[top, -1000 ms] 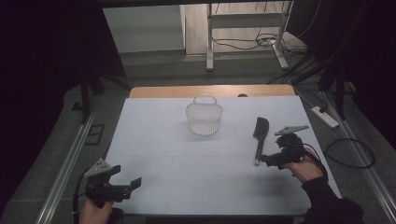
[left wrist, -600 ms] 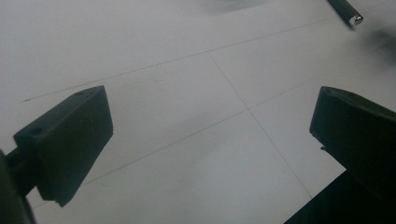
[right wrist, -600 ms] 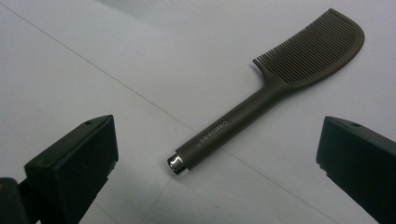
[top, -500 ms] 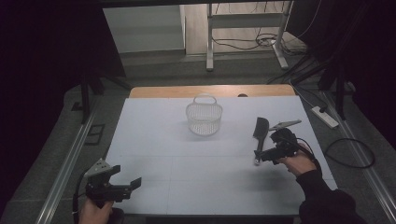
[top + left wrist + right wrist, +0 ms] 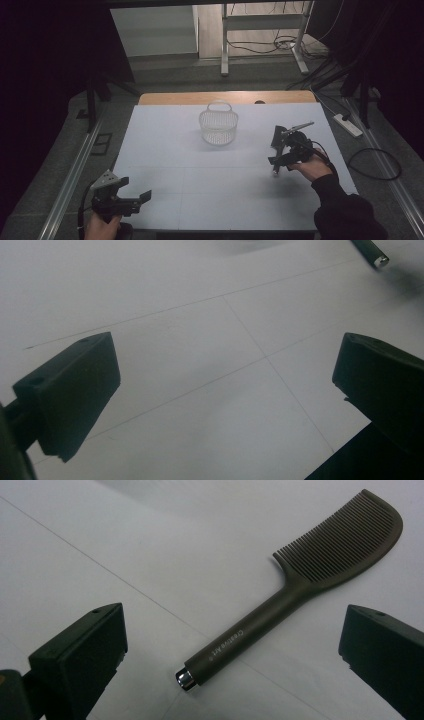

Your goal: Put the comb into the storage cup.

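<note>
Now: comb [image 5: 295, 590] flat on white table [image 5: 200, 185], right of wire basket [image 5: 218, 127].
Looks light, stiff, smooth plastic; grip mid-handle, not the teeth. Right gripper [image 5: 235, 655] gapes over handle end; left gripper [image 5: 225, 395] parted, empty, near front edge.

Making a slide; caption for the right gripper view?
Open right hand-held gripper poised over a dark handled comb lying flat on the white table.
</note>
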`<control>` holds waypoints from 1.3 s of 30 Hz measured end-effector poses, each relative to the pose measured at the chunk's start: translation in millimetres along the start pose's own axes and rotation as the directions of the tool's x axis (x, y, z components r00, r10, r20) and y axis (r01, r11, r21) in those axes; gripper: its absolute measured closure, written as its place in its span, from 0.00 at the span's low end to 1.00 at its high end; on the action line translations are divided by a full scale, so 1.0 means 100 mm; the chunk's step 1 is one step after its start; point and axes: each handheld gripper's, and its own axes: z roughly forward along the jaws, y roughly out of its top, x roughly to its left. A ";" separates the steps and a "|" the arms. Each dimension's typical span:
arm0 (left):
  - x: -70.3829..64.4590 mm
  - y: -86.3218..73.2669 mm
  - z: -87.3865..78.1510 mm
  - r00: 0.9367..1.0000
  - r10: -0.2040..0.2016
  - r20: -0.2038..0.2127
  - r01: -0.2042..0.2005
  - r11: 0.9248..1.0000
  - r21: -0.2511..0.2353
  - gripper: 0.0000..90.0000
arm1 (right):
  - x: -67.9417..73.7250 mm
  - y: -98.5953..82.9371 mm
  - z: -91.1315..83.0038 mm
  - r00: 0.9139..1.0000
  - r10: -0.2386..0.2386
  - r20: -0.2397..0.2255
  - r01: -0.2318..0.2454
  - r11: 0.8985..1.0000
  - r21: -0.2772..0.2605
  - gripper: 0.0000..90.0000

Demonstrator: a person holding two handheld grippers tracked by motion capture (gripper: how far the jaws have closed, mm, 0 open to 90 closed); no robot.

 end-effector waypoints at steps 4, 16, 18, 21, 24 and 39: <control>0.00 0.00 0.00 1.000 -0.001 0.001 0.001 1.000 -0.001 0.00 | 0.00 0.05 0.04 1.000 -0.001 -0.001 0.001 1.000 0.009 0.00; 0.00 0.00 0.00 1.000 0.004 -0.001 -0.004 1.000 0.001 0.00 | 0.00 0.18 0.15 1.000 -0.014 0.005 0.014 1.000 0.024 0.00; 0.00 0.00 0.00 1.000 0.002 0.000 -0.002 1.000 0.001 0.00 | 0.00 0.20 0.20 1.000 -0.015 0.003 0.015 0.999 0.040 0.00; 0.00 0.00 0.00 1.000 0.002 -0.001 -0.002 1.000 0.001 0.00 | 0.00 0.21 0.23 1.000 -0.021 0.008 0.021 0.998 0.051 0.00; 0.00 0.00 0.00 1.000 0.003 -0.001 -0.003 1.000 0.001 0.00 | 0.00 0.23 0.27 1.000 -0.025 0.000 0.025 0.998 0.060 0.00; 0.00 0.00 0.00 1.000 -0.001 0.000 0.001 1.000 0.001 0.00 | 0.01 0.28 0.27 0.997 -0.076 -0.026 0.078 0.995 0.059 0.76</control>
